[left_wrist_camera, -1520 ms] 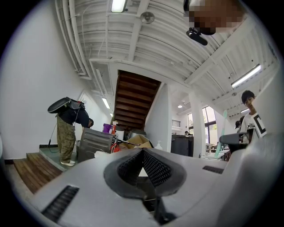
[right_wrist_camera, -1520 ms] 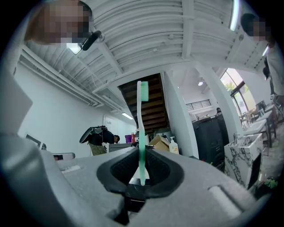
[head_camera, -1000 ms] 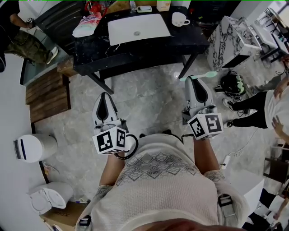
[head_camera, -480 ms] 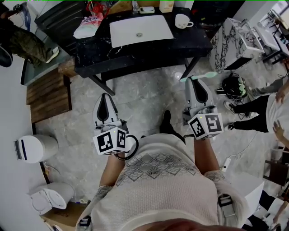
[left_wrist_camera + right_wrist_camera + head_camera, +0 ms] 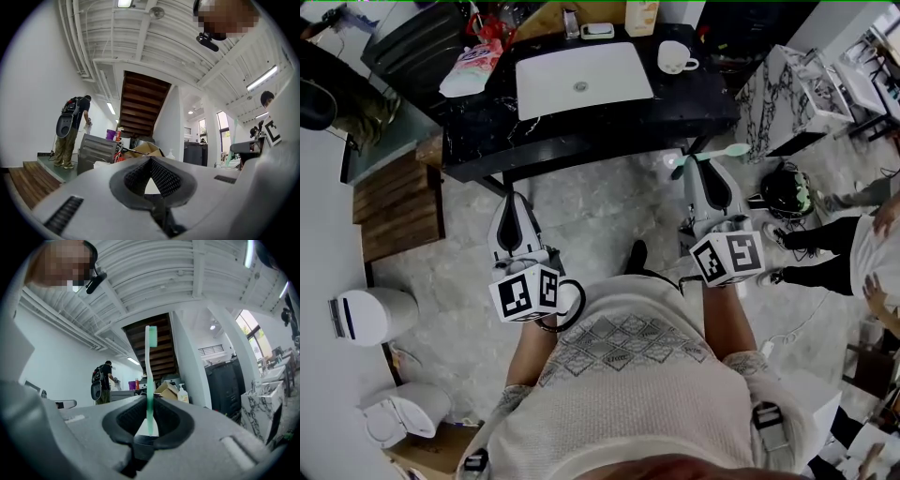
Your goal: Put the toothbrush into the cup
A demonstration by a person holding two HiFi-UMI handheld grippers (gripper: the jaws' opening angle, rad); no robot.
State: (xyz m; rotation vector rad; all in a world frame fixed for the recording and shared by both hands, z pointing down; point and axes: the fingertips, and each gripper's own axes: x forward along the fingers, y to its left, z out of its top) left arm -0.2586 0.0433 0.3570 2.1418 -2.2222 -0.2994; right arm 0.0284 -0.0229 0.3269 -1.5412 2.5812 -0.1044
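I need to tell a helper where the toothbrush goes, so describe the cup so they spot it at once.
Find the black counter with the white sink set in it. Just right of the sink stands the cup, white and squat, the only thing there with a handle.

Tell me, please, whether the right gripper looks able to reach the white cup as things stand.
Probably yes: the right gripper, shut on the toothbrush, hangs short of the counter, but nothing stands between it and the cup.
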